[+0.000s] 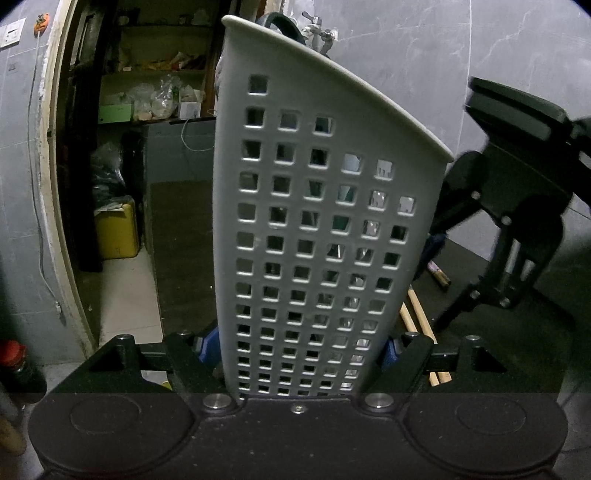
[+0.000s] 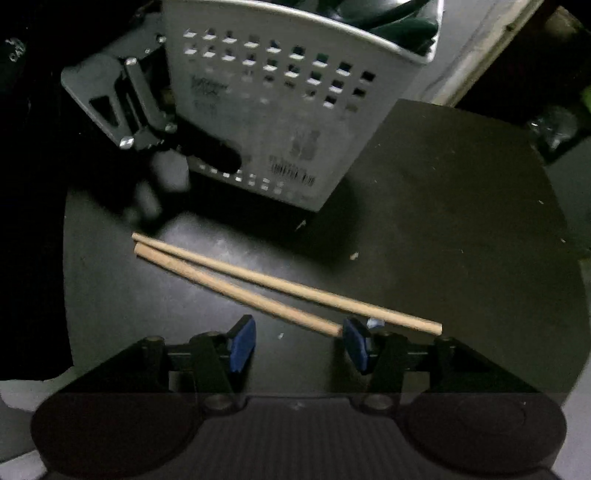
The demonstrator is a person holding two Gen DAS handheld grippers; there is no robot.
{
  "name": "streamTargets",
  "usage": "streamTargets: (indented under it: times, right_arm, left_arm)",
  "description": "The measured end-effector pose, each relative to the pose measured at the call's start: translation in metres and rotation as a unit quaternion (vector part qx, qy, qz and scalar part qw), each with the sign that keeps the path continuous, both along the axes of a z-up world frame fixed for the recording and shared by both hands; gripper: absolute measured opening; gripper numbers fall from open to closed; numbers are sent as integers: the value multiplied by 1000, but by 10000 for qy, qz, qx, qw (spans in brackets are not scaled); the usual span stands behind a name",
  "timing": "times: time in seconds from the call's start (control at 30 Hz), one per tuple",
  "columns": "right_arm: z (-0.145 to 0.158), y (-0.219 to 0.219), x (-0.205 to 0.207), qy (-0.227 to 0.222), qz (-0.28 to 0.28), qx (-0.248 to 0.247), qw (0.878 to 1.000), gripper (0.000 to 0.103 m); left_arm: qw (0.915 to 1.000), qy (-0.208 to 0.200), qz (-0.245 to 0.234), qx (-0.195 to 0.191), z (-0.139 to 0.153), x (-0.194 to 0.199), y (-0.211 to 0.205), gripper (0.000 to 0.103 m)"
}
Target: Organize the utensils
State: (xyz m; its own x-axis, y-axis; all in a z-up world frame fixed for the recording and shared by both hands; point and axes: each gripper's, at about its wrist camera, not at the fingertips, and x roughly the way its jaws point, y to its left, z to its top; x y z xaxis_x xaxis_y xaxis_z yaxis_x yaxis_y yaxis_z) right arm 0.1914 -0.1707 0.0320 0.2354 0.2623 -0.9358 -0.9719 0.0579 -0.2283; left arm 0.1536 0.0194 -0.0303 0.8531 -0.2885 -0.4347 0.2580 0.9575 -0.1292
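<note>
1. Your left gripper (image 1: 295, 350) is clenched on the pale grey perforated plastic utensil holder (image 1: 317, 206); its blue pads (image 1: 207, 349) press the holder's lower walls from both sides, and the holder rises upright straight ahead of the fingers.
2. That gripper points slightly downward, level across, with the holder filling the middle of its view.
3. Your right gripper (image 2: 299, 345) is released: its blue pads (image 2: 242, 345) stand apart with only the dark round tabletop (image 2: 443, 206) between them.
4. It points steeply down at the tabletop.
5. Two light wooden chopsticks (image 2: 280, 286) lie side by side just ahead of its fingers, slanting from upper left to lower right; the nearer one's end sits right beside the right-hand pad, though contact cannot be told.
6. Beyond the chopsticks stands the holder, with dark-handled utensils (image 2: 399, 22) inside.
</note>
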Motion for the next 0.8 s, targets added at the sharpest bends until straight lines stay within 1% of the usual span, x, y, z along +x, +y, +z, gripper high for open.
streamTargets:
  times: [0.03, 0.1, 0.2, 0.27, 0.3, 0.33, 0.4, 0.47, 0.53, 0.63, 0.7, 0.73, 0.77, 0.8]
  right_arm:
    - [1, 3, 4, -33, 68, -51, 10000, 58]
    - [-1, 8, 13, 115, 122, -225, 9996, 58]
    - [-1, 11, 28, 601, -18, -352, 9976, 56]
    - [-1, 10, 40, 890, -230, -281, 9954, 54]
    - [-1, 7, 44, 1066, -359, -187, 9935, 45]
    - [-1, 4, 46, 1133, -427, -93, 9926, 40]
    - [-3, -1, 43, 1093, -509, 33, 9927, 27]
    - [-4, -6, 31, 1043, -535, 195, 9929, 20]
    - [-5, -14, 20, 890, -660, 362, 9932, 19]
    - [-6, -28, 3, 542, -1117, 655, 9901, 19]
    - [-6, -39, -7, 268, -1715, 847, 9812, 19]
    - [-7, -45, -15, 158, -1929, 877, 9772, 19]
    - [-7, -51, -23, 65, -2193, 911, 9714, 19]
    - [-8, -56, -28, 62, -2439, 974, 9649, 18]
  left_arm:
    - [10000, 1, -2, -5, 0, 0, 0, 78]
    - [10000, 2, 1, -28, 0, 0, 1, 78]
    - [10000, 1, -3, -42, -1, 0, 2, 78]
    - [10000, 2, -9, -55, -1, 0, 3, 78]
    - [10000, 0, -13, -66, -1, 0, 3, 78]
    - [10000, -2, -17, -81, -1, 0, 4, 78]
    - [10000, -6, -20, -88, -2, 0, 5, 78]
    - [9999, -9, -28, -119, -2, 0, 6, 78]
    - [9999, -12, -35, -136, -3, 0, 8, 79]
    - [9999, -13, -38, -150, -3, 1, 9, 79]
    - [9999, -15, -37, -142, -3, 1, 9, 79]
    - [9999, -18, -40, -144, -3, 1, 9, 78]
    - [9999, -19, -39, -146, -3, 1, 9, 78]
    - [9999, -19, -41, -155, -3, 1, 9, 78]
